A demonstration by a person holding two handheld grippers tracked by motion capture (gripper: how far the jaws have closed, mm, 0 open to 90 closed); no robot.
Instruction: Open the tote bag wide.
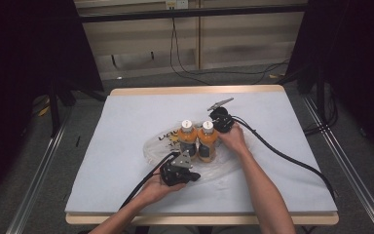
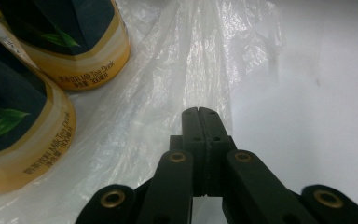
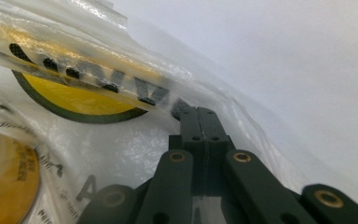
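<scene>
Two orange milk-tea bottles [image 1: 187, 139] [image 1: 207, 141] with white caps stand side by side on a clear plastic bag [image 1: 158, 146] with black print, in the middle of the white table mat. My left gripper [image 1: 196, 176] lies at the bag's near edge, just in front of the bottles. Its jaws [image 2: 199, 112] are shut, and a fold of the plastic bag [image 2: 200, 56] runs taut from their tips; the bottles [image 2: 70, 46] stand to their left. My right gripper [image 1: 218, 130] is behind and right of the bottles. Its jaws [image 3: 198, 111] are shut on the bag's printed edge [image 3: 88, 74].
The white mat [image 1: 126, 195] covers a wooden table whose edge [image 1: 199, 219] shows at the front. Black cables [image 1: 282, 156] trail from both grippers across the mat. Dark stands and floor cables surround the table.
</scene>
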